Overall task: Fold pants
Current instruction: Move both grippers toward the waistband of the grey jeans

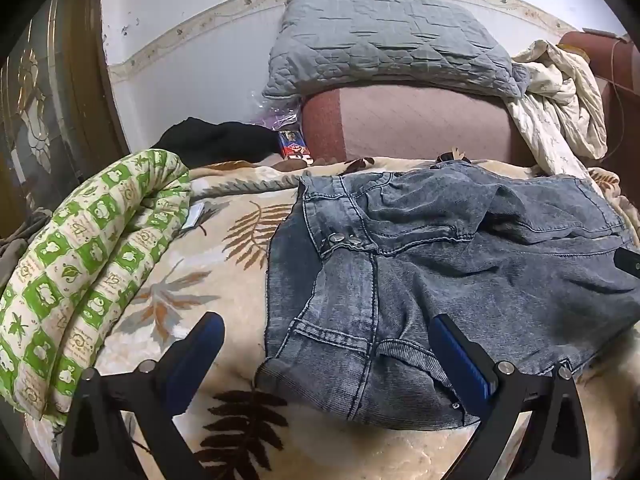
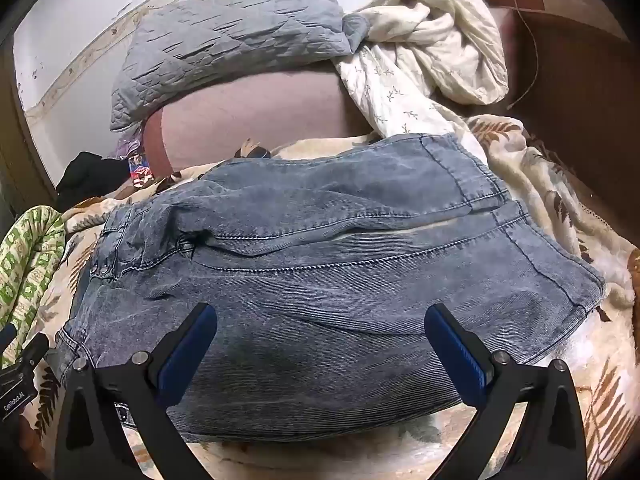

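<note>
Two grippers hover above the work, both with fingers spread wide and nothing between the pads. The left gripper (image 1: 326, 346) sits over the near waistband corner of the pants (image 1: 440, 272); the right gripper (image 2: 320, 340) sits over the near folded edge, toward the leg hems.

**Location.** The pants lie on the leaf-print blanket (image 1: 224, 248) in the middle of the bed, already doubled into a compact stack. The waistband, with its two metal snaps (image 1: 346, 239), faces the green quilt (image 1: 88, 248). The leg hems face the opposite side, near the white floral sheet (image 2: 420, 52). A grey pillow (image 1: 392, 40) rests well behind the stack.

**Handling characteristics.**
- Material: washed denim, probably medium weight and fairly stiff for cloth.
- Layers likely slide little against each other, and the blanket beneath should add drag.
- Thick seams and the waistband resist creasing, so expect springback at those lines.
- Not fragile.

**Recommended grip points.**
- Left: pinch through all layers at the near waistband corner, clear of the snaps.
- Right: pinch the near edge by the hem end, taking every layer.
- Avoid gripping a single top layer, as the stack would probably peel open.
</note>
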`<state>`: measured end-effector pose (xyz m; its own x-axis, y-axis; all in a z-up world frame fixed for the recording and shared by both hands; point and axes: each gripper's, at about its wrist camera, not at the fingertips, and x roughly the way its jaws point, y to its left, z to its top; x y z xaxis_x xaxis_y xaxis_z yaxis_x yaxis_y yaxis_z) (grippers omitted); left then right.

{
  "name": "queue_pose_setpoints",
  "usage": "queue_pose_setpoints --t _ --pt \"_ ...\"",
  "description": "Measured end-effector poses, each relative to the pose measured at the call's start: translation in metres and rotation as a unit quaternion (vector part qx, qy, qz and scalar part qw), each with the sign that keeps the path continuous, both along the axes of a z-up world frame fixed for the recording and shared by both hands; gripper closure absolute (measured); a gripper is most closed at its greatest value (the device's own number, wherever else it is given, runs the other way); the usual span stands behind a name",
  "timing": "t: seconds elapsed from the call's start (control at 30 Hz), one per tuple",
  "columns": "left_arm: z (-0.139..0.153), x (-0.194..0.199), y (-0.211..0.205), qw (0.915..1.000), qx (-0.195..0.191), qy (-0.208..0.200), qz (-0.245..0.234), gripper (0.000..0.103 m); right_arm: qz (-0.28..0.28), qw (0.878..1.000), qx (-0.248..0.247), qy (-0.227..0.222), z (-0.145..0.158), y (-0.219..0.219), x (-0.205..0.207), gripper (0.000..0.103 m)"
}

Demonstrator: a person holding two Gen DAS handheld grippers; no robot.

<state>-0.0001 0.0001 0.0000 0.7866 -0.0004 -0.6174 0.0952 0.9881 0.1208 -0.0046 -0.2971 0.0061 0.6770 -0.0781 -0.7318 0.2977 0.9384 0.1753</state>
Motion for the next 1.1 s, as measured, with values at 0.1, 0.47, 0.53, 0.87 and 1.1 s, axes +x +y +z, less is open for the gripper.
queue_pose_setpoints --t 0.1,0.47,0.53,0.87,1.1 --pt "0.000 0.000 0.000 1.0000 -0.002 0.000 -0.001 0.000 0.002 1.000 -0.007 -0.001 0.001 0.003 0.000 0.000" --pt "-0.008 0.004 -0.002 0.9998 0.015 0.012 -0.004 0.000 0.013 0.999 -0.044 -0.008 0.011 0.013 -0.002 0.000" --pt "-0.009 0.004 -0.002 0.9997 0.019 0.016 -0.005 0.000 0.012 0.999 -0.046 -0.007 0.012 0.013 -0.002 0.000" --pt "-0.008 0.004 0.000 0.9992 0.036 0.015 -0.005 0.000 0.010 0.999 -0.049 -0.003 0.011 0.012 -0.002 0.000" --pt "-0.008 0.010 0.011 0.9997 0.006 0.021 0.013 0.000 0.006 0.999 -0.046 -0.003 0.010 0.008 -0.002 0.000"
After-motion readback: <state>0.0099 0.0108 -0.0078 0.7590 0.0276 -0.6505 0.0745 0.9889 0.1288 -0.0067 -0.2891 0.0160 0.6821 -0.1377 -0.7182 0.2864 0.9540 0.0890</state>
